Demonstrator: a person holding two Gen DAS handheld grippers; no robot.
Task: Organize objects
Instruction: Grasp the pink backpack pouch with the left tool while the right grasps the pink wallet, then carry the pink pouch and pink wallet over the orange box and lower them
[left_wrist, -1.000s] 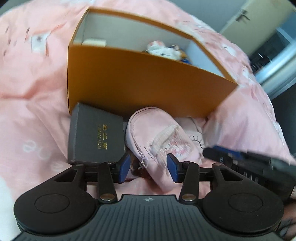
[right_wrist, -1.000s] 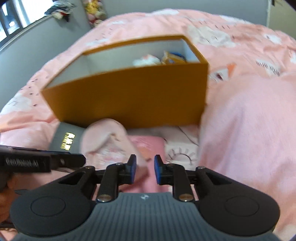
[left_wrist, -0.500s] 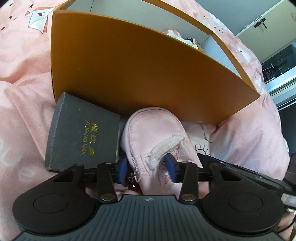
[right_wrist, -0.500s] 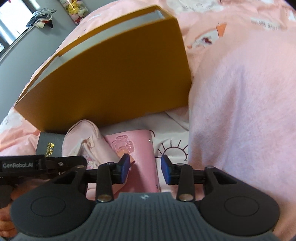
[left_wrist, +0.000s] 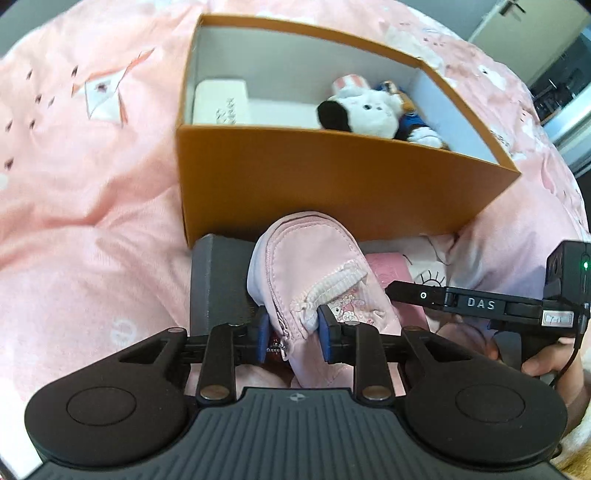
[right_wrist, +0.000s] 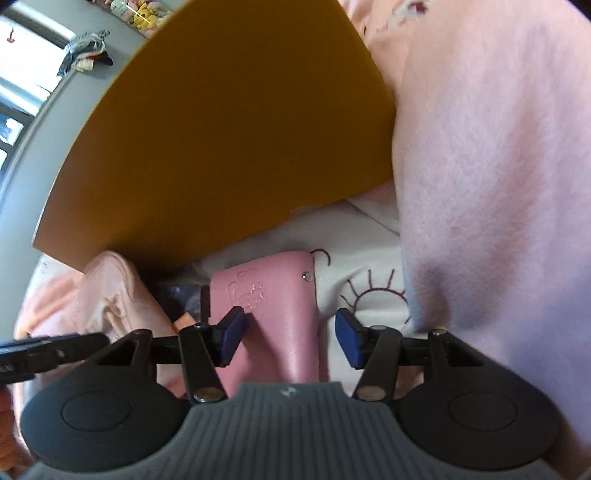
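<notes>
My left gripper (left_wrist: 291, 334) has its jaws closing, and the blue pads (left_wrist: 263, 334) already pinch the soft pale-pink zipped fabric pouch (left_wrist: 314, 266) at its near end, beside the zipper. The pouch runs forward from the jaws and partly covers a flat dark-grey rectangular case (left_wrist: 218, 280) lying to their left. Straight ahead of the pouch stands the orange cardboard box with white inner walls (left_wrist: 332, 184); inside it I see a black-and-white plush dog toy (left_wrist: 364, 112) and a white rectangular carton (left_wrist: 221, 101). All of this rests on a pink patterned quilt (left_wrist: 92, 184).

My right gripper (right_wrist: 286, 334) has its jaws opening, spread wide. Between them lies a flat pink leather-look wallet with an embossed figure (right_wrist: 273, 295); the left pad sits against its edge, the right pad stands clear of it. The orange box wall fills the view beyond the jaws, and the pouch lies to their left.
</notes>
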